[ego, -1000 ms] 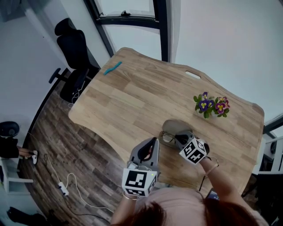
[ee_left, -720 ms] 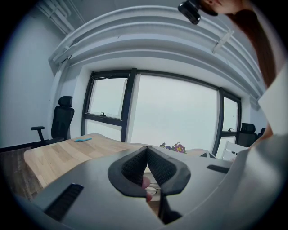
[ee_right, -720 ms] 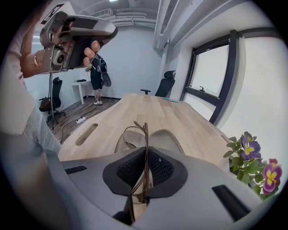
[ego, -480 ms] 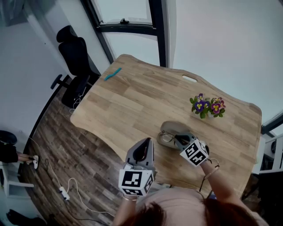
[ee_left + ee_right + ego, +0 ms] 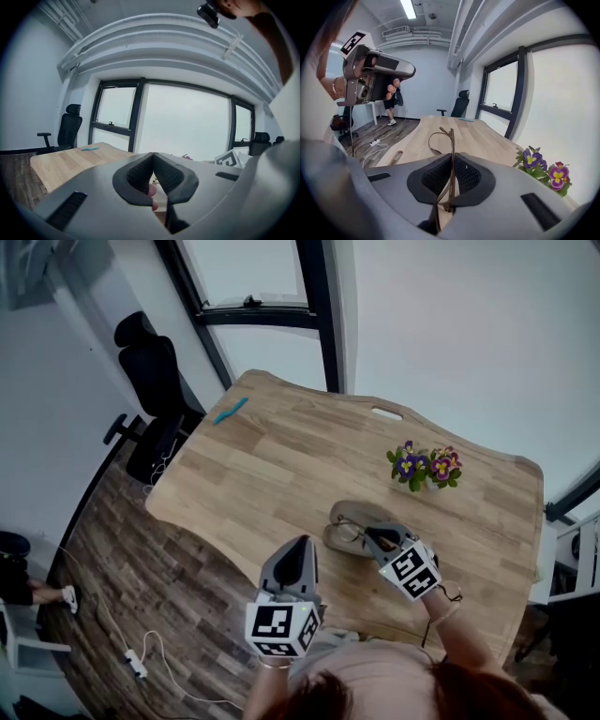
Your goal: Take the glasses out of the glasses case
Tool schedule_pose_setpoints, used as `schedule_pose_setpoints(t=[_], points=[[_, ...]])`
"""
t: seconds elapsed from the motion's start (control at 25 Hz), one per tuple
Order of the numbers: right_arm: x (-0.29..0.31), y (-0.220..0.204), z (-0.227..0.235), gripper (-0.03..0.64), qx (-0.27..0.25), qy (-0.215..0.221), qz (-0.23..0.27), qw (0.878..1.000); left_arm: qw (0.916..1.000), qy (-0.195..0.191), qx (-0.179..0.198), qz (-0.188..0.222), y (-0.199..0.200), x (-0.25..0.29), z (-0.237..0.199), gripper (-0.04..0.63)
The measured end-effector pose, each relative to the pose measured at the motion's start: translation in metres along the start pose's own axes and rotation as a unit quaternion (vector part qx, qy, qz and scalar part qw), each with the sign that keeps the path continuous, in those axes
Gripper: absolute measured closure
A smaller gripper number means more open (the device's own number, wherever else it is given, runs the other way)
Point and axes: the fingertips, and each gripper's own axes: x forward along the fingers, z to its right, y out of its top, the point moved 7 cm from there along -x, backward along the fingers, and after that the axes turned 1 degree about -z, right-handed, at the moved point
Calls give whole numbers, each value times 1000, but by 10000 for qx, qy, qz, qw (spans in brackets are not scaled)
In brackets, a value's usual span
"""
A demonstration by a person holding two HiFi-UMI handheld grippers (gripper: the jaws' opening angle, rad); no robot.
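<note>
The beige glasses case (image 5: 364, 513) lies open on the wooden table (image 5: 281, 456), near its front edge. My right gripper (image 5: 378, 539) is shut on the thin-framed glasses (image 5: 348, 532), which stick out to the left over the case's front rim. In the right gripper view the glasses' frame (image 5: 451, 154) is pinched edge-on between the shut jaws of the right gripper (image 5: 452, 163), one lens loop (image 5: 437, 142) ahead of them. My left gripper (image 5: 293, 562) hovers off the table's front edge, shut on nothing. In its own view the left gripper (image 5: 153, 157) shows its jaws pressed together.
A small pot of purple flowers (image 5: 421, 467) stands behind the case. A teal object (image 5: 230, 411) lies at the table's far left corner. A black office chair (image 5: 150, 371) stands left of the table. A power strip and cable (image 5: 138, 664) lie on the floor.
The right gripper stays shut on the glasses by the case. The left gripper has drawn back slightly toward the person. The head view has shifted a little.
</note>
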Motion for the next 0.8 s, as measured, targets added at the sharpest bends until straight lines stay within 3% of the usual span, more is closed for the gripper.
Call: schedule_pose_setpoints(t=[0.8], points=[[-78, 32, -1, 603, 535, -446, 1112, 9914, 9998, -56, 129, 132, 8, -21, 37, 594]])
